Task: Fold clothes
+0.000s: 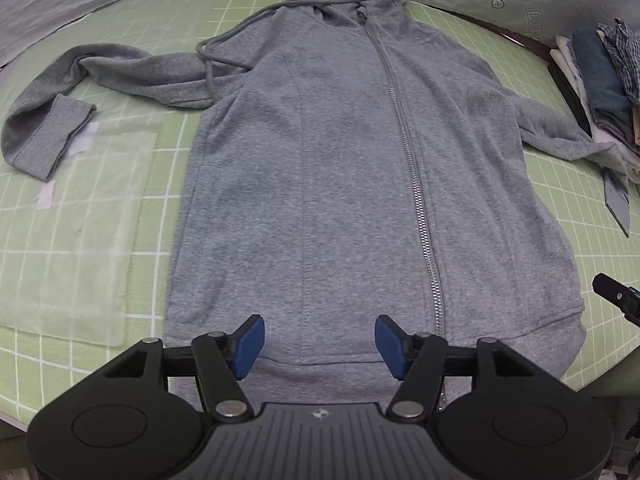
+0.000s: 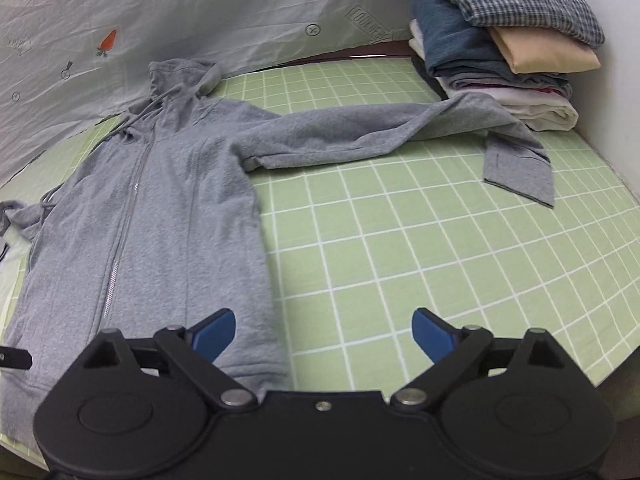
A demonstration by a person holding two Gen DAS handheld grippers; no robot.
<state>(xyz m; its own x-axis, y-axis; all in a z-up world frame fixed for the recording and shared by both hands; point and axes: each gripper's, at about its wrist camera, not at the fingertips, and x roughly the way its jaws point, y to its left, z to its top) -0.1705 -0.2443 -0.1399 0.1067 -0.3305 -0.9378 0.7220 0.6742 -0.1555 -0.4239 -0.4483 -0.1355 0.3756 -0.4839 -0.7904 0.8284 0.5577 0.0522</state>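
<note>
Currently the grey zip hoodie [image 1: 340, 168] lies flat, front up, on the green grid mat [image 2: 420, 264], its zipper running away from both grippers. Left gripper [image 1: 320, 346] hovers over the hem, right gripper [image 2: 324, 336] over the hem's right corner; both are open and hold nothing. Right sleeve [image 2: 360, 136] stretches sideways, nearer the right gripper.

The left gripper [image 1: 320, 342] points steeply downward, its two blue pads [image 1: 250, 346] parted with a clear gap and nothing pinched between them. The right gripper [image 2: 324, 338] tilts down less sharply, and its blue pads [image 2: 214, 336] are spread wider, also gripping nothing. In the left wrist view, a black part of the right gripper pokes in at about 4 o'clock, while the left gripper's tip edges into the right wrist view near 8 o'clock.
</note>
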